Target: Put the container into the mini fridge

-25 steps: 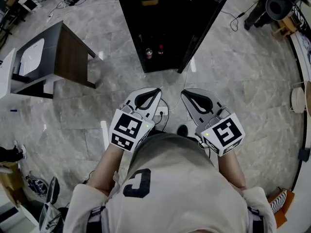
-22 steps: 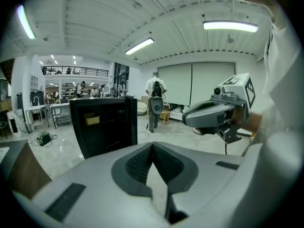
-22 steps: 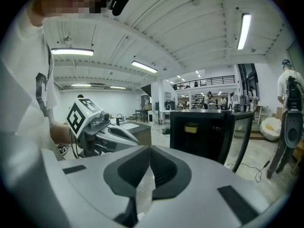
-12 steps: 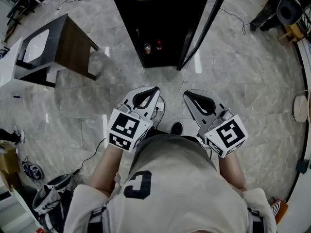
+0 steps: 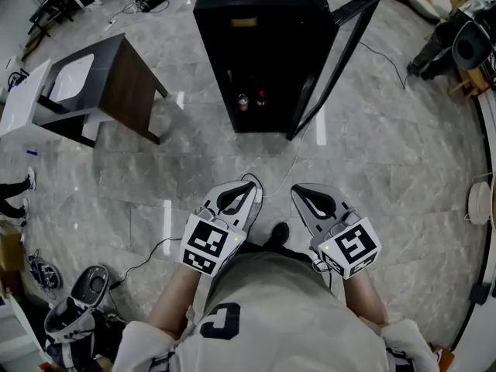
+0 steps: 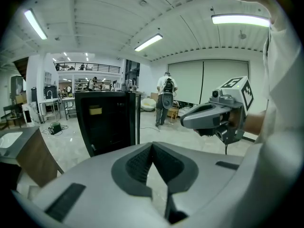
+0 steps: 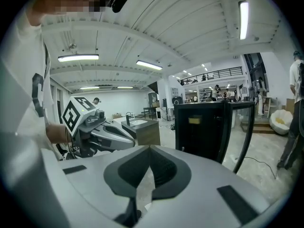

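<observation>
The black mini fridge (image 5: pixel 260 45) stands on the floor ahead, its glass door (image 5: pixel 333 60) swung open to the right. A can (image 5: pixel 243 101) and a red bottle (image 5: pixel 260 98) stand on its bottom shelf. A white container (image 5: pixel 71 77) lies on the dark side table (image 5: pixel 128 84) to the left. My left gripper (image 5: pixel 236 194) and right gripper (image 5: pixel 304 196) hover side by side at waist height, well short of the fridge. Both are shut with nothing between the jaws. The left gripper view shows the fridge (image 6: pixel 107 120) and the right gripper (image 6: pixel 213 118). In the right gripper view are the fridge (image 7: pixel 204 127) and the table (image 7: pixel 140 129).
A cable (image 5: pixel 283 173) runs over the marble floor from the fridge toward my feet. A white table (image 5: pixel 19 99) stands far left, and a round device (image 5: pixel 91 285) sits at the lower left. A person (image 6: pixel 166 103) stands far behind the fridge. Chairs and gear (image 5: pixel 457 45) crowd the right.
The fridge and side table now lie farther off and show more fully, as if I have stepped back. Both grippers stay shut and side by side.
</observation>
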